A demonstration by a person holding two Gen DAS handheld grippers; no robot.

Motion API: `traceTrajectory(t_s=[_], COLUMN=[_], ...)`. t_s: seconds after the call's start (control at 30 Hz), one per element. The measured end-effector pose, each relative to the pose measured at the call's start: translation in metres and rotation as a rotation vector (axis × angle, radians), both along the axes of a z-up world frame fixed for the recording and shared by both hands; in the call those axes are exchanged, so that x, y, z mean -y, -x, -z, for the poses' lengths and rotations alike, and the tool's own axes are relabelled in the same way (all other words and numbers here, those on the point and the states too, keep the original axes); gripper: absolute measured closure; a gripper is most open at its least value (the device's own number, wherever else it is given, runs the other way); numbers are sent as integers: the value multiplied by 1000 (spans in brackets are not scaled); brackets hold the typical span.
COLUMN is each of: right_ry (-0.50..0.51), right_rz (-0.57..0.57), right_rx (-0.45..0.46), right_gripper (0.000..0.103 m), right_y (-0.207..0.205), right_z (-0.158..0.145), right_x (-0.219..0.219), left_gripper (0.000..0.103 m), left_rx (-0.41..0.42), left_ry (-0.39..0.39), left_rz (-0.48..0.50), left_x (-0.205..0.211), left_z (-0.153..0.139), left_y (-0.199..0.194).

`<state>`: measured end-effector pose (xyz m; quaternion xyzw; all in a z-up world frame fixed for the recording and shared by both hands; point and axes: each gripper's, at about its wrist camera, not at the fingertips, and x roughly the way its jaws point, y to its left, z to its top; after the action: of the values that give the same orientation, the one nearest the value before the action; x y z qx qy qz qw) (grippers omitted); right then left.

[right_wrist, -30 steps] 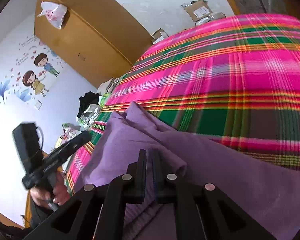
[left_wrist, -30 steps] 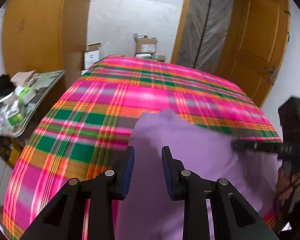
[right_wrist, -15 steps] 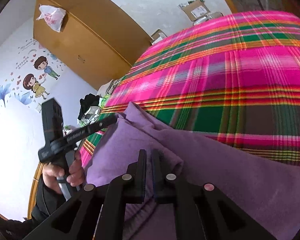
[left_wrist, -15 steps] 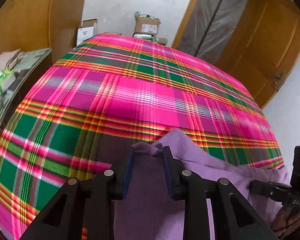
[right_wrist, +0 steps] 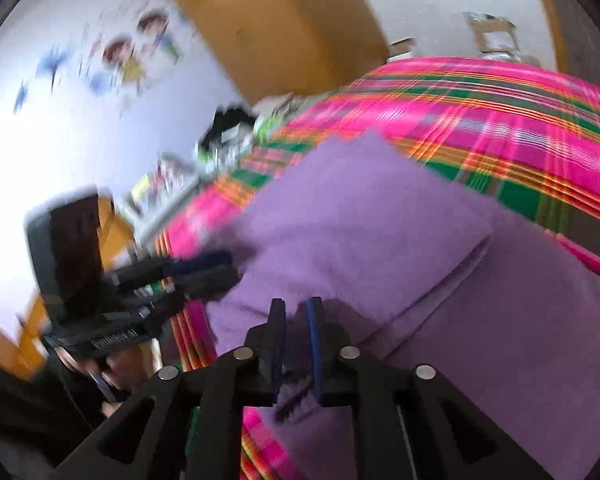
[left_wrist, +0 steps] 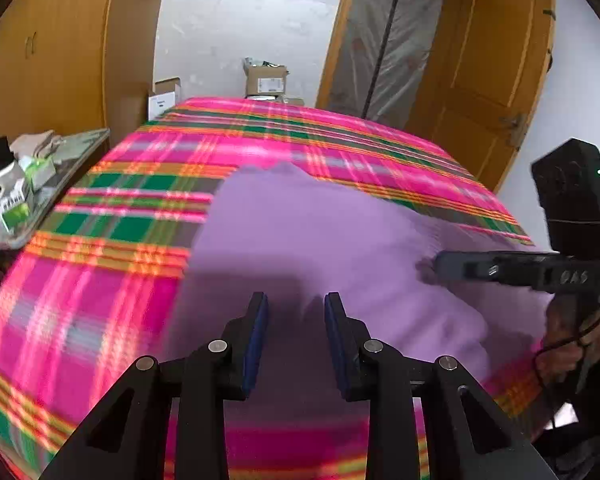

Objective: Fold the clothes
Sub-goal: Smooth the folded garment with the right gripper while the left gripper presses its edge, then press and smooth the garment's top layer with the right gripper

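Since half a second ago the left gripper [left_wrist: 296,304] has drawn back from the garment [left_wrist: 332,240]'s far corner; its jaws stand apart, empty, above the garment's near part. In the right view, the right gripper [right_wrist: 296,312] has just been parting, narrow, a fold still between its pads, garment [right_wrist: 380,216] folded ahead on the bed [right_wrist: 500,120].

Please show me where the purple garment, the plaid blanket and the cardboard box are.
purple garment [left_wrist: 320,240]: left wrist view, middle of the cloth.
plaid blanket [left_wrist: 112,232]: left wrist view, bare part left of the garment.
cardboard box [left_wrist: 266,80]: left wrist view, front face.
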<state>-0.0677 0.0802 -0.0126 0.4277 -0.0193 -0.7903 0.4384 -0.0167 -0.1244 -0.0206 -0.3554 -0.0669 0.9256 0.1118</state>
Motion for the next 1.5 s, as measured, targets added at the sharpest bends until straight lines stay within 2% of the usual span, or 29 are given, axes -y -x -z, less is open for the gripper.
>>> traceTrajectory(t_s=[0.1, 0.17, 0.27, 0.5, 0.63, 0.77, 0.87, 1.03, 1.17, 1.3, 1.5], right_ry=[-38, -43, -44, -57, -38, -39, -18, -12, -5, 47, 83], right_rz=[-21, -21, -13, 6, 28, 22, 39, 47, 78, 125, 199], right_rx=[-54, -63, -63, -90, -87, -62, -62, 6, -15, -34, 19], right_gripper=[85, 85, 85, 85, 85, 85, 85, 83, 83, 83, 82], right_y=[-14, -18, -21, -23, -24, -21, -21, -17, -21, -26, -19], right_z=[0, 1, 2, -1, -3, 0, -3, 5, -1, -14, -7], right_x=[2, 0, -1, -2, -7, -8, -14, -24, -35, -55, -72], left_gripper=[73, 73, 73, 73, 73, 73, 73, 73, 73, 73, 73], left_rx=[10, 4, -5, -58, -37, -66, -8, -31, -23, -45, -47], left_ry=[23, 62, 58, 115, 82, 100, 84, 60, 13, 11, 13], left_rz=[32, 40, 38, 15, 10, -56, -101, -107, -69, 6, 81], left_x=[-14, -23, -30, -40, -34, -21, -6, 1, -4, -26, -49], left_z=[6, 10, 12, 17, 9, 3, 14, 7, 5, -1, 0], left_y=[-11, -15, -19, -31, -31, -30, -23, -25, -23, -23, -19])
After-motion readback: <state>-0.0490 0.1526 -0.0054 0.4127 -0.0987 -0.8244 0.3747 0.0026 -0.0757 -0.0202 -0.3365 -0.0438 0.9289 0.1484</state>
